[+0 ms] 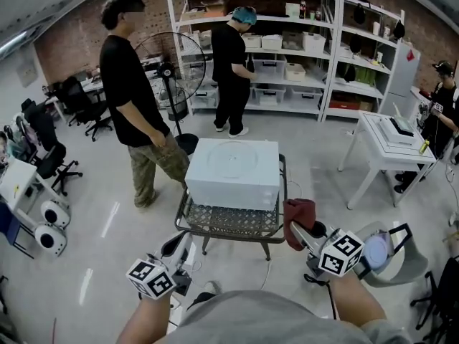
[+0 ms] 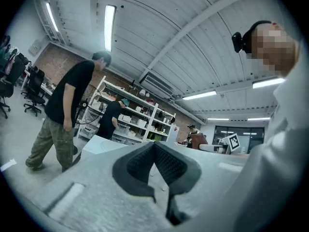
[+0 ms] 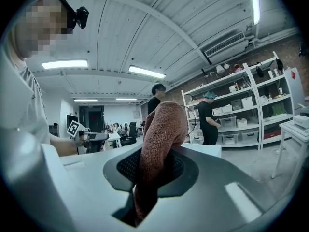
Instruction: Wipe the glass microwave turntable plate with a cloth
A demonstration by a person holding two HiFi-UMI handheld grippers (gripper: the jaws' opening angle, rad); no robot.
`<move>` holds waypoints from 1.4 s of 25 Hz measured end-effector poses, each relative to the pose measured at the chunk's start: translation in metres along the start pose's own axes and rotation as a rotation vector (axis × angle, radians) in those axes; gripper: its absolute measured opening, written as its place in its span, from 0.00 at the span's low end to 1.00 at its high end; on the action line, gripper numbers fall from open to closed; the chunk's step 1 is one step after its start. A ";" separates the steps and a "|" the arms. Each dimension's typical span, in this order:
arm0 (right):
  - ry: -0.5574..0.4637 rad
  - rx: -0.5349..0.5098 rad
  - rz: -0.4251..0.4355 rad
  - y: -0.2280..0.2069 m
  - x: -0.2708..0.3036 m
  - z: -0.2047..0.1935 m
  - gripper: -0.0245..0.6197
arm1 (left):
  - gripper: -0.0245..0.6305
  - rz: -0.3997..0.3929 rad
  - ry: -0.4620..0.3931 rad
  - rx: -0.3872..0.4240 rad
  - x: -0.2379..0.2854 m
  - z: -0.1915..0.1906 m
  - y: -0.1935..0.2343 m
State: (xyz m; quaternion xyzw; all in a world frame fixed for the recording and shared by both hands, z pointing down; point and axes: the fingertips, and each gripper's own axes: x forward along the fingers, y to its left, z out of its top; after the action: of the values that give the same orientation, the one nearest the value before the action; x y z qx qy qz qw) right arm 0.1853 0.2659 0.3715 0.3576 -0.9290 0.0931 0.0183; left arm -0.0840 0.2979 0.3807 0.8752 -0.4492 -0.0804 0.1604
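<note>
Head view, looking steeply down in a workshop. A white box-shaped microwave oven stands on a low metal wire-mesh table at the middle of the frame. A faint round outline on its flat top looks to be the clear glass turntable plate, lying flat, though it is too pale to be sure.

At lower right, the right gripper is clenched on a rust-red terry cloth. In the right gripper view the cloth stands up out of the closed jaws of that gripper in a thick fold.

At lower left, the left gripper hangs below the table's lower left corner. In the left gripper view its jaws meet with nothing between them.

The plate lies up-frame and to the left of the cloth. The cloth sits just beside the microwave's lower right corner, so the right gripper appears the nearer of the two. Being round and flat, the plate offers no long axis. The wipe would likely mean lifting the cloth over the top edge and inward toward the frame's centre.
</note>
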 end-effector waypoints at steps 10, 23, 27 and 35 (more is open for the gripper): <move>0.025 -0.015 -0.040 -0.028 0.074 0.006 0.14 | 0.04 -0.057 -0.001 -0.035 0.049 0.008 0.076; 0.012 0.050 -0.183 -0.099 0.295 0.029 0.14 | 0.04 -0.259 0.090 -0.032 0.183 0.079 0.277; 0.021 0.057 -0.218 -0.122 0.342 0.037 0.14 | 0.04 -0.293 0.105 -0.030 0.218 0.098 0.319; 0.048 0.069 -0.256 -0.173 0.375 0.045 0.14 | 0.04 -0.326 0.132 -0.041 0.279 0.101 0.353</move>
State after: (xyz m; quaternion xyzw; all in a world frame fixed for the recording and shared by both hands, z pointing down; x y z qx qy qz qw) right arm 0.0240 -0.1161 0.3927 0.4712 -0.8714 0.1305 0.0400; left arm -0.2184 -0.1424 0.4114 0.9364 -0.2880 -0.0569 0.1922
